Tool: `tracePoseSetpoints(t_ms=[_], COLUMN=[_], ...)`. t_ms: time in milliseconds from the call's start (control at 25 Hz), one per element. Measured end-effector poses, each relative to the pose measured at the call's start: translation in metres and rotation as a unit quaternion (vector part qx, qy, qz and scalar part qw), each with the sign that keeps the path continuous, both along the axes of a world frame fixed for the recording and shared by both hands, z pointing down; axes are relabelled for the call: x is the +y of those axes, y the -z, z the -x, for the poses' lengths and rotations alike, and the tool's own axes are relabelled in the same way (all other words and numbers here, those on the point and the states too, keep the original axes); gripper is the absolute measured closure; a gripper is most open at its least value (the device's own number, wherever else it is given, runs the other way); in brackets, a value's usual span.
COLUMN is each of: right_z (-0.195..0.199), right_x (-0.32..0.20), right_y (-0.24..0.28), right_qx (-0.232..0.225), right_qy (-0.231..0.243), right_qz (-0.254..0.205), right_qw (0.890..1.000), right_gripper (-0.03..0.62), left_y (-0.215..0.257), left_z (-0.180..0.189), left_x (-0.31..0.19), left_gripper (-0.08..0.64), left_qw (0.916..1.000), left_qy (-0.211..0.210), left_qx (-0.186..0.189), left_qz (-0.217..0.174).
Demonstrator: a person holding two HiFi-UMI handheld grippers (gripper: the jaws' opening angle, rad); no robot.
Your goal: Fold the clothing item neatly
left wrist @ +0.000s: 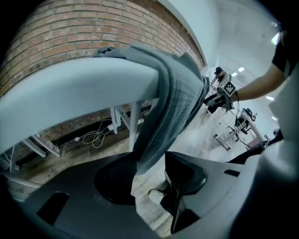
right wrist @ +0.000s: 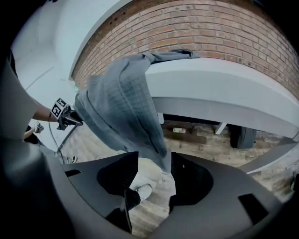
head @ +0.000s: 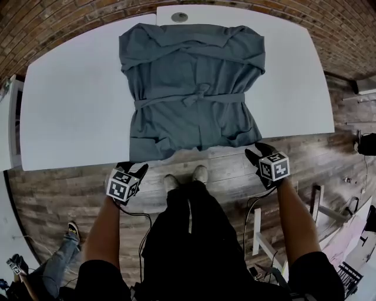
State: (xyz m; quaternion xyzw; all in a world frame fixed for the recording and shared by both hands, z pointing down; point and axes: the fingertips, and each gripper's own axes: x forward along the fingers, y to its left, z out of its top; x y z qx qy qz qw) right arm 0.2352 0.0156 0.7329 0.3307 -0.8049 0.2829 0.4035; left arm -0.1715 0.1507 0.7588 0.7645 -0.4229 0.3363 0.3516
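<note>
A grey belted garment (head: 194,88) lies spread flat on the white table (head: 76,106), its hem hanging over the near edge. My left gripper (head: 134,169) is just below the hem's left corner and my right gripper (head: 258,151) just below its right corner. In the left gripper view the jaws of the left gripper (left wrist: 149,179) stand apart, with the hanging hem (left wrist: 159,121) dropping between them. The right gripper view shows the same: the right gripper (right wrist: 154,179) is open, and the hem corner (right wrist: 161,156) dangles between the jaws, close to the right one. Neither pair of pads presses the cloth.
The person's shoes (head: 185,176) stand on the wooden floor at the table's near edge. A round grommet (head: 180,17) sits at the table's far edge. Table legs (left wrist: 135,121) and cables (left wrist: 96,136) are under the table. White frames (head: 264,229) stand at the right; another person's legs (head: 59,258) show at the lower left.
</note>
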Motion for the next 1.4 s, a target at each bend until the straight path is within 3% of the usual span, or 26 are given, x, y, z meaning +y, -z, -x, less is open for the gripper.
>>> tracePoseSetpoints(t_ms=[240, 400, 520, 600, 680, 920, 1160, 1400], right_z=[0.007, 0.016, 0.019, 0.020, 0.024, 0.032, 0.043, 0.062], right_x=[-0.014, -0.015, -0.012, -0.009, -0.004, 0.018, 0.045, 0.077], right_y=[-0.018, -0.025, -0.026, -0.026, -0.022, -0.006, 0.028, 0.087], right_qx=[0.015, 0.017, 0.026, 0.024, 0.016, 0.004, -0.025, -0.077], right_qy=[0.034, 0.071, 0.094, 0.092, 0.094, 0.130, 0.185, 0.237], right_qz=[0.004, 0.019, 0.026, 0.031, 0.037, 0.050, 0.055, 0.068], right_qw=[0.999, 0.997, 0.995, 0.995, 0.995, 0.990, 0.981, 0.966], right_gripper=[0.393, 0.393, 0.395, 0.477, 0.563, 0.571, 0.572, 0.572], left_y=[-0.008, -0.015, -0.013, -0.008, -0.004, 0.008, 0.046, 0.115], left_z=[-0.012, -0.021, -0.025, -0.023, -0.022, -0.025, -0.042, -0.073], left_x=[-0.016, -0.013, -0.014, -0.016, -0.015, -0.002, 0.015, 0.022], left_gripper=[0.393, 0.393, 0.432, 0.530, 0.549, 0.551, 0.551, 0.549], left_qw=[0.9996, 0.9976, 0.9987, 0.9995, 0.9998, 0.9994, 0.9962, 0.9870], left_qy=[-0.026, -0.068, -0.051, -0.031, -0.018, -0.026, -0.072, -0.127], left_qx=[0.000, -0.014, -0.006, -0.004, 0.002, 0.022, 0.048, 0.094], left_qz=[-0.004, 0.001, 0.003, -0.005, -0.008, 0.008, 0.001, -0.030])
